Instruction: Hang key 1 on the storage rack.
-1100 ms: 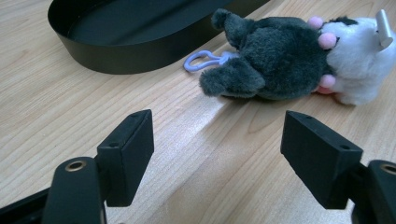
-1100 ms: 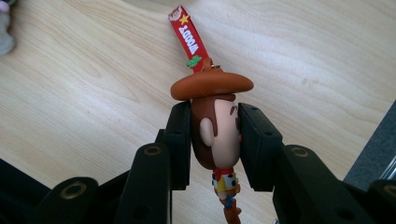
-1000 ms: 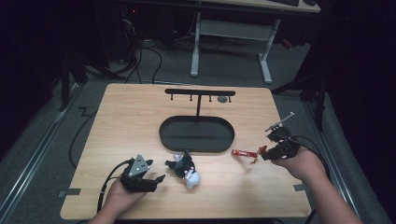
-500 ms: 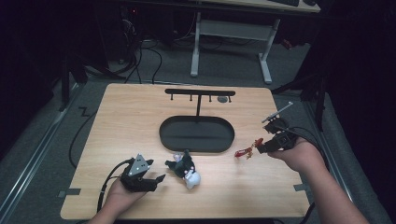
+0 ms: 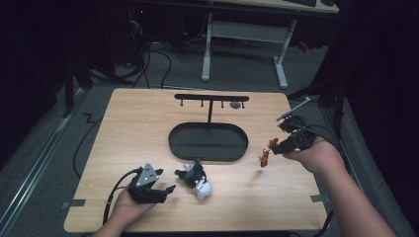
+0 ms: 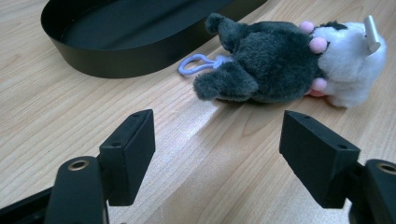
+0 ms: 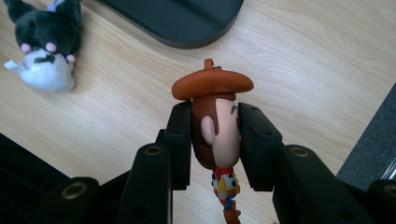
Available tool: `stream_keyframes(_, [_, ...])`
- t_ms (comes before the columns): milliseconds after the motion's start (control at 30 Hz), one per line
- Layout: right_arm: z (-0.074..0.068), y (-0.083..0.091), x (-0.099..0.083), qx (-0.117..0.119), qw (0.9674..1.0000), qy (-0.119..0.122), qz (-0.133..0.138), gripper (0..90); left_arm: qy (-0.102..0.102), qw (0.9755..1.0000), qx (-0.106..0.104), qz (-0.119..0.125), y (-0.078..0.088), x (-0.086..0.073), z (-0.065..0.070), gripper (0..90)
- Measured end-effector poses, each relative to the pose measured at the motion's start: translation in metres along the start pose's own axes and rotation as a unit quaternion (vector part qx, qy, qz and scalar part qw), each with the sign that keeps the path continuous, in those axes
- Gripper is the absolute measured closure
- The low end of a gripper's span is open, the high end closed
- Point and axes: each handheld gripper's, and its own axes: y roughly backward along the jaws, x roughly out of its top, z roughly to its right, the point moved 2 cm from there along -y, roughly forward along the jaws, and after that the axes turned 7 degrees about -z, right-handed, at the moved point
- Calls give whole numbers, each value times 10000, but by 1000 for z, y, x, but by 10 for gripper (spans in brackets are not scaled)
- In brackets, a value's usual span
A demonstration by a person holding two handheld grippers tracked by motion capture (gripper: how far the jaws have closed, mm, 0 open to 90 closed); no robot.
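Note:
My right gripper (image 7: 215, 142) is shut on the head of a cowboy figure keychain (image 7: 217, 126) with a brown hat. In the high view that figure (image 5: 265, 154) hangs in the air off the right gripper (image 5: 279, 147), right of the black oval tray (image 5: 208, 141). A dark grey and white plush keychain (image 5: 196, 179) lies on the table near the front, with a lilac loop (image 6: 198, 64) at its top. Just left of the plush, my left gripper (image 5: 163, 190) rests open on the table; its jaws point at the plush (image 6: 285, 65) with nothing between them.
A black T-shaped hanger stand (image 5: 211, 100) with small hooks rises behind the tray. The wooden table (image 5: 133, 128) ends close to the right hand. A desk frame (image 5: 244, 37) and cables stand on the floor beyond.
The right gripper has risen with the cowboy figure, which has left the table and now hangs in the air. The left gripper and the plush have stayed put.

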Motion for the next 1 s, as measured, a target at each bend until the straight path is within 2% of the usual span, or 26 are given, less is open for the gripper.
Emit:
stream_keyframes(533, [-4, 1, 26, 134, 9998, -83, 85, 677, 32, 10000, -40, -37, 0, -2, 0, 275])
stream_keyframes(1000, [3, 8, 51, 9, 9994, -141, 326, 677, 49, 10000, -71, -38, 0, -3, -1, 275])
